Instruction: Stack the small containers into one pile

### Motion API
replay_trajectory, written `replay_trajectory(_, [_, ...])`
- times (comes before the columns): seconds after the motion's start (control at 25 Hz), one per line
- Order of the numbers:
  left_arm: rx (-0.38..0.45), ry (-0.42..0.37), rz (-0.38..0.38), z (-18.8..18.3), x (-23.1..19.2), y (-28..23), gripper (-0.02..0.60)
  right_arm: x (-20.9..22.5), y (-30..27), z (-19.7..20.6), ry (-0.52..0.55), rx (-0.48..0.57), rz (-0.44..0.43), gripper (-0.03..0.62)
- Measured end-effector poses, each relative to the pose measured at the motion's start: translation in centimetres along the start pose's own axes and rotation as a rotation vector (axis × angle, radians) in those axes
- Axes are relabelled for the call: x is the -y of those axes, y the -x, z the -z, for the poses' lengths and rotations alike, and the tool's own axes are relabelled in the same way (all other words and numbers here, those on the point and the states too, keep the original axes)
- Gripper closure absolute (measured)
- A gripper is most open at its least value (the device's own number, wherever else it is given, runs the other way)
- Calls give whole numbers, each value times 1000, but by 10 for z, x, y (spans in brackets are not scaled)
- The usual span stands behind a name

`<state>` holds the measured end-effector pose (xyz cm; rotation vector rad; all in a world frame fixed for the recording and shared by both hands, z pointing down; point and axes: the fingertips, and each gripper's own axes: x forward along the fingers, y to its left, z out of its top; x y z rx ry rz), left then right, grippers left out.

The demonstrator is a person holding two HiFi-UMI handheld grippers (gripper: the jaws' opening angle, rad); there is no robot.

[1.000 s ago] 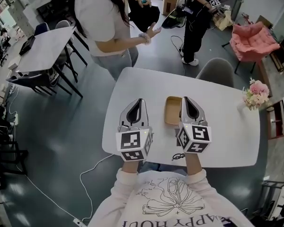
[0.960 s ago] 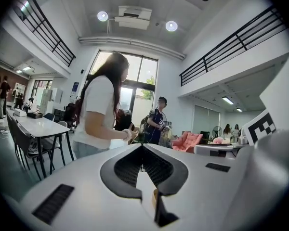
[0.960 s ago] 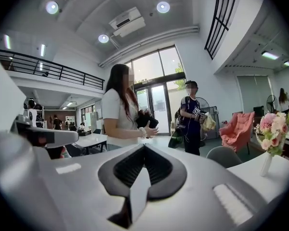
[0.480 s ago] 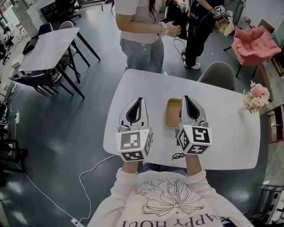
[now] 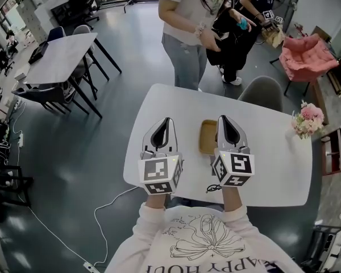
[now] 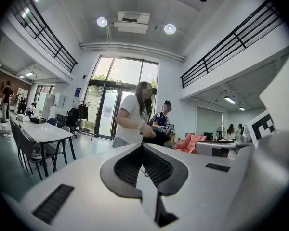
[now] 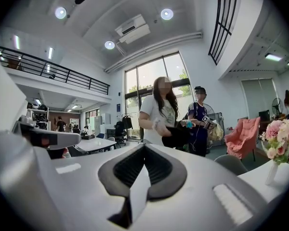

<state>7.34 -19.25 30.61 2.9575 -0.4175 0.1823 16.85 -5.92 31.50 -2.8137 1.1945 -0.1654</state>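
One shallow tan container (image 5: 207, 136) lies on the white table (image 5: 273, 164), between my two grippers in the head view. My left gripper (image 5: 166, 120) hangs over the table's left part, to the container's left, shut and empty. My right gripper (image 5: 223, 118) is just right of the container, also shut with nothing in it. In the left gripper view the left gripper (image 6: 143, 146) points level across the room, tips together. The right gripper (image 7: 144, 146) looks the same in its own view. Neither gripper view shows the container.
A person in a white top (image 5: 187, 33) stands at the table's far edge, beside another person in dark clothes (image 5: 244, 21). A grey chair (image 5: 261, 90) is at the far side. A flower vase (image 5: 307, 118) stands at the table's right end. A cable (image 5: 102, 209) trails on the floor.
The person in the white top has walked to the right along the table's far side. Both grippers and the container stay where they were.
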Motion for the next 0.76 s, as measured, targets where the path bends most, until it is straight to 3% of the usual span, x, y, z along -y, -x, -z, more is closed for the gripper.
replay_trajectory(0.76, [6, -6, -7, -2, -2, -5, 575, -1, -7, -2, 13, 9, -12, 582])
